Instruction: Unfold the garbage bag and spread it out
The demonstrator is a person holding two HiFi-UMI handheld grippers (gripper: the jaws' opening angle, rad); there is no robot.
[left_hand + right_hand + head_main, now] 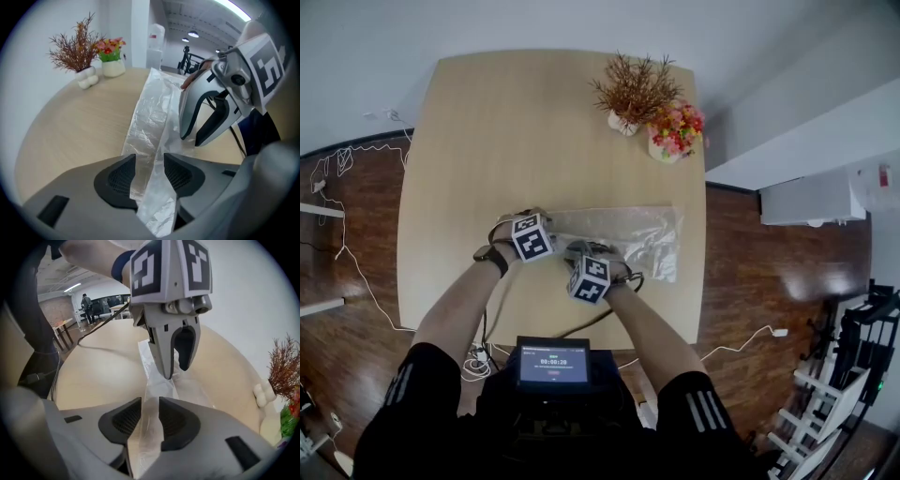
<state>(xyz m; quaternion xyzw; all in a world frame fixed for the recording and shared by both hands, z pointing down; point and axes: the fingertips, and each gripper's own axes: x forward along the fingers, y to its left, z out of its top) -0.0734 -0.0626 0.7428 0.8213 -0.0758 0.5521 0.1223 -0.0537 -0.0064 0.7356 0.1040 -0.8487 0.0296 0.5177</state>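
Where the pale wooden table (487, 141) meets the person's reach, the left gripper (149, 164) sits at the near edge. Its jaws are part-way closed on a gathered fold of the thin, clear plastic garbage bag (633, 239). In the left gripper view the film rises off the tabletop, passes between the two black ribbed pads (117, 178) and hangs out below them.

Just to the right, and slightly nearer the person, the right gripper (149, 411) is close beside the left one. Its jaws are narrow and pinch a strip of the same bag, and the film fills the gap between its pads. In the right gripper view the strip runs forward across the table to the tips of the left gripper.

From the two grippers the bag stretches rightward. It lies crumpled and still partly folded as a long band on the table's near right part, with its far end close to the right edge.

At the far right corner, well apart from the bag, stand a dried reddish-brown sprig in a white vase (628, 98) and, touching it on the right, a white pot of pink, red and yellow flowers (675, 129).
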